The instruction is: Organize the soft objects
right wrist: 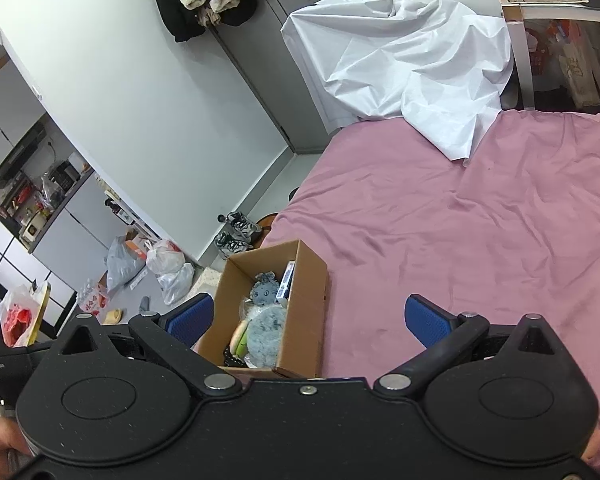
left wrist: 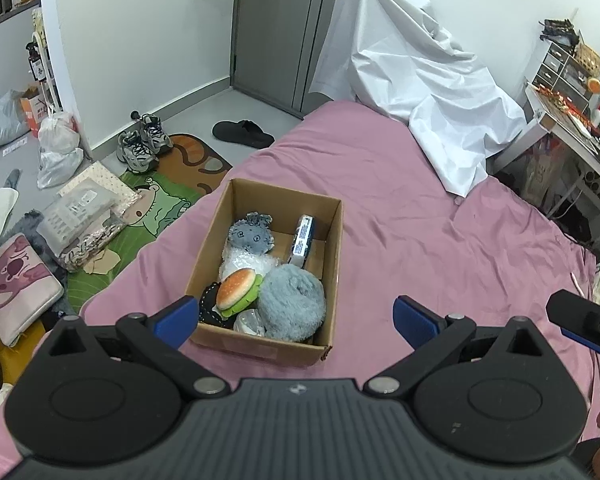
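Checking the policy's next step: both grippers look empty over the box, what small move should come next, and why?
Probably lower the left gripper toward the fluffy grey-blue ball in the cardboard box on the pink bed sheet. Its jaws are wide open and empty, the ball lies on top at the near end beside the burger plush. The right gripper is also open, but farther back.

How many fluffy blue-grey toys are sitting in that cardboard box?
2. A large round fluffy ball sits at the near right of the cardboard box; a smaller plush with a face lies toward the far left. More could be buried underneath.
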Motion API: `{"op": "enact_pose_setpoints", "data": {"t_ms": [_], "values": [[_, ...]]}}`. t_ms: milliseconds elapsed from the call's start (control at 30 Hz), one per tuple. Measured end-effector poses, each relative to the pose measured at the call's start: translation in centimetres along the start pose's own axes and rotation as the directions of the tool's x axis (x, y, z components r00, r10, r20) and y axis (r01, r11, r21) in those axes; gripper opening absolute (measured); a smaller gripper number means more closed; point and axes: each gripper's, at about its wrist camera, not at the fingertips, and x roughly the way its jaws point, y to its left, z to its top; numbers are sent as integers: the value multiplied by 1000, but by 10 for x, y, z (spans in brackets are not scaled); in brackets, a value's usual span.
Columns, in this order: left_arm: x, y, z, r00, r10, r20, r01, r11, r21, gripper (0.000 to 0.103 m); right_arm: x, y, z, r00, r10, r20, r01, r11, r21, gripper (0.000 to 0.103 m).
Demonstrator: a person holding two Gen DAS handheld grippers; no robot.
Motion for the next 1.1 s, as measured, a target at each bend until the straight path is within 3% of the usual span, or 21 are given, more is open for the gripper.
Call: {"op": "enact_pose_setpoints", "data": {"t_ms": [433, 1100], "values": [[-12, -20, -12, 999, 18, 30, -20, 999, 50, 102, -14, -8, 0, 999, 44, 1, -44, 996, -78, 103], [-16, -29, -23, 999, 25, 21, -27, 997, 76, 102, -24, -15, -1, 1000, -4, 13, 6, 994, -107, 103]]}}
